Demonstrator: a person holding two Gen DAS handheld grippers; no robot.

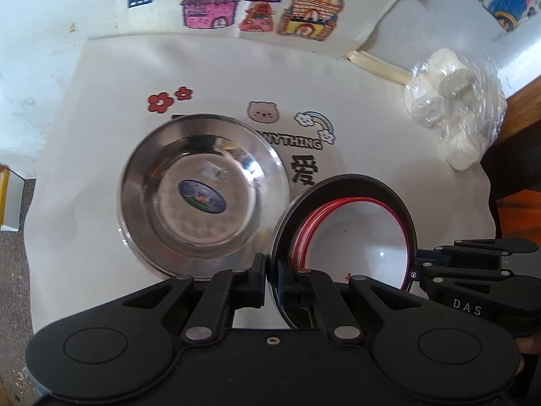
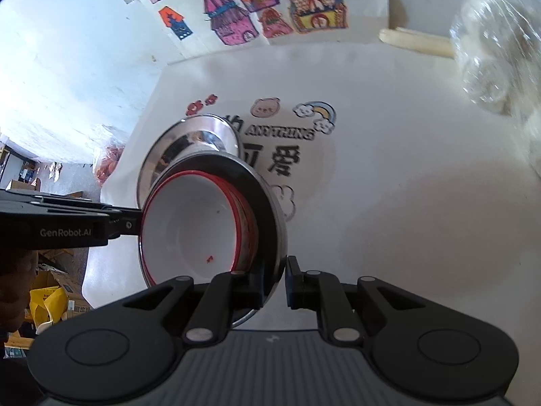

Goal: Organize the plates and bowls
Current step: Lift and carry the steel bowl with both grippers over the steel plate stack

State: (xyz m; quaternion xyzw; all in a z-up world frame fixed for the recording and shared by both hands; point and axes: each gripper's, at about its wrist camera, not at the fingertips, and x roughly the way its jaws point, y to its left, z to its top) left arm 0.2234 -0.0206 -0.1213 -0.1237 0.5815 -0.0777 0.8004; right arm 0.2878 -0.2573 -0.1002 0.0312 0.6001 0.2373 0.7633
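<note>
Presently | left gripper (image 1: 267,275) and right gripper (image 2: 274,279) pinch opposite rims of black bowl (image 1: 341,182) holding red-rimmed bowl (image 1: 361,237), near-right of steel plate (image 1: 203,199) | risk: tilted stack slips, inner bowl drops out

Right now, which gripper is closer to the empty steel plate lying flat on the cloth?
Left. The left gripper grips the tilted bowl stack's rim right beside the steel plate. The right gripper grips the stack's opposite rim, farther from the plate.
</note>
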